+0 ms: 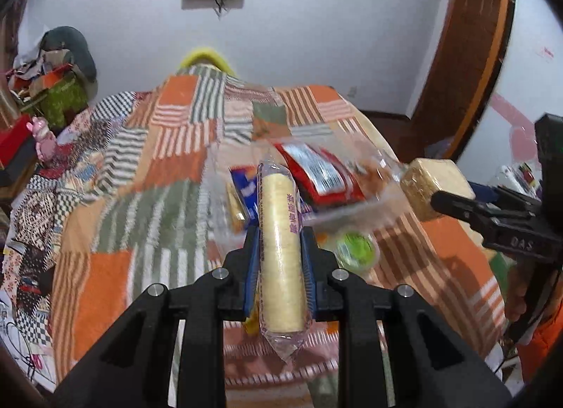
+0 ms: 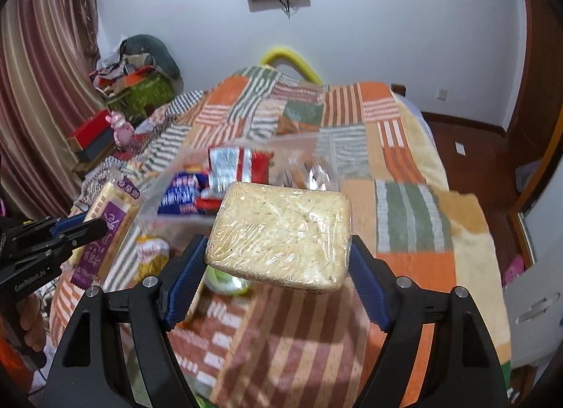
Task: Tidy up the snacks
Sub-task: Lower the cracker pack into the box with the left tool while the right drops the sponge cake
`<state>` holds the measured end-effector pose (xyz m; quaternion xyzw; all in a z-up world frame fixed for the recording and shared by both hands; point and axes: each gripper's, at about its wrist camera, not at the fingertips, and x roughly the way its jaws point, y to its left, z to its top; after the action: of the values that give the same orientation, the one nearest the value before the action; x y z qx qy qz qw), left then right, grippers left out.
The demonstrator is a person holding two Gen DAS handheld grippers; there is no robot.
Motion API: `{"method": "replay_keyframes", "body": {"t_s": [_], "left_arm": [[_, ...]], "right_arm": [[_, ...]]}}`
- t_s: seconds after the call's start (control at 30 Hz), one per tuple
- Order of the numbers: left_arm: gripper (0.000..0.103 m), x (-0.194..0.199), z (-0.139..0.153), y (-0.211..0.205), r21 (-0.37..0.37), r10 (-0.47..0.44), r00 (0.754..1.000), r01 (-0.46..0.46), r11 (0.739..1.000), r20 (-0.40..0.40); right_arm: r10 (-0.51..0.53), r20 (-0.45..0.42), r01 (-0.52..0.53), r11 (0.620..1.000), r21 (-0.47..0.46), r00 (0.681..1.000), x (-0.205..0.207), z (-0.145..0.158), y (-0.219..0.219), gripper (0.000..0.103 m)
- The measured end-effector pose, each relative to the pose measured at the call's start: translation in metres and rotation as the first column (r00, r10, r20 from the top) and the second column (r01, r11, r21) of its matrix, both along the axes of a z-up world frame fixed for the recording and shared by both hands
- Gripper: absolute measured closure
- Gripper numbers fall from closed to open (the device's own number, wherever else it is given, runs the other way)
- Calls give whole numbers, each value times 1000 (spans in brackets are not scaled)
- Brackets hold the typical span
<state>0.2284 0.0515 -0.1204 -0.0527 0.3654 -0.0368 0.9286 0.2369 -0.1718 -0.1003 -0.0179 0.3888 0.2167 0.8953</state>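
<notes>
My left gripper (image 1: 279, 232) is shut on a long pale cracker roll (image 1: 279, 249) in clear wrap with purple print, held above the bed; it also shows in the right wrist view (image 2: 112, 228). My right gripper (image 2: 278, 249) is shut on a tan rectangular block (image 2: 281, 232) wrapped in clear film, also seen at the right of the left wrist view (image 1: 432, 183). Beyond both is a clear plastic box (image 2: 246, 147) holding red (image 2: 232, 165) and blue (image 2: 183, 193) snack packs. A green-lidded cup (image 1: 357, 249) lies on the blanket below.
A patchwork orange, green and white blanket (image 2: 404, 197) covers the bed. Clutter, boxes and a pink toy (image 2: 121, 126) stand at the left by a curtain. A yellow snack pack (image 2: 151, 256) lies near the box. Wooden floor and door are on the right.
</notes>
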Motion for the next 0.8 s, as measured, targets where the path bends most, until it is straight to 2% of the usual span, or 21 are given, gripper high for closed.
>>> {"method": "replay_keyframes", "body": {"t_s": [0.17,0.3,0.53,0.8], "left_arm": [[81,32,2,18,-38,35,999,-35,999,-6],[81,54,0,25,-1,53,999,-53,999,6],[81,82,-12,27,40,62,998,-61,997,-8],[81,106,-33,39,25,76,996,-75,997,-48]], "right_arm": [[11,16,-12,1000,15,1000,19,6,12,27],[21,16,-22,999,24,1000,34,9,23,27],[17,29,-16,999,-28,999,63,3,39,27],[6,6,-5,997,-82,1000,96,-13,54,27]]}}
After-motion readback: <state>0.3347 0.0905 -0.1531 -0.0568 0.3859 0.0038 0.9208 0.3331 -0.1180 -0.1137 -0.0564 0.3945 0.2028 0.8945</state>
